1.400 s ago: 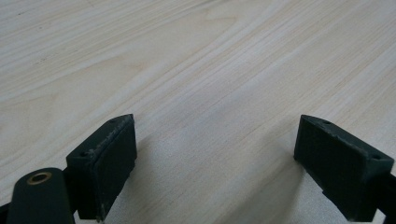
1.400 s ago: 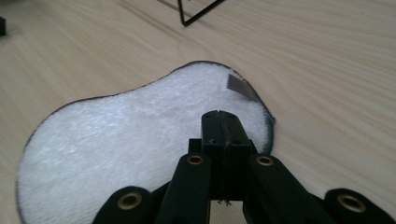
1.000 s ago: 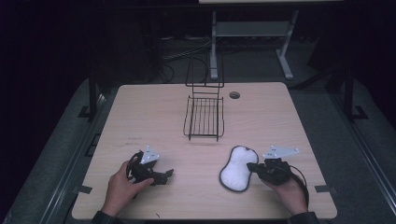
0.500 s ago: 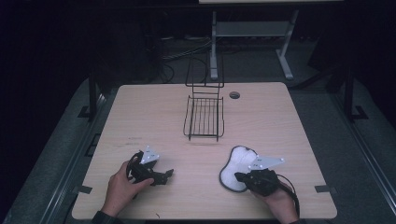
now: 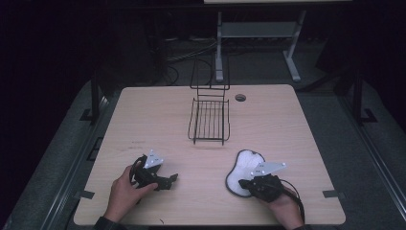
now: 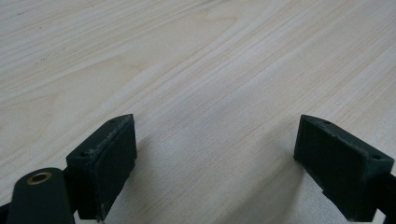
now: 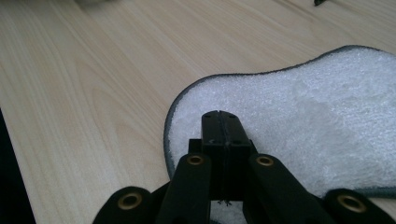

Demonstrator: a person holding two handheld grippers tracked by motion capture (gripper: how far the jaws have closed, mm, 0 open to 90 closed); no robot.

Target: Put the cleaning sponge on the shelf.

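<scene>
Right now the right gripper (image 7: 219, 114), jaws pressed together and holding nothing, sits over the white pad (image 5: 243, 168) at the counter's (image 5: 158, 115) near-right; the left gripper (image 6: 215, 140) rests wide open on bare wood.

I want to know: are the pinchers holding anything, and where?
Nothing. The right gripper is shut, over the white pad; the left gripper is open.
</scene>
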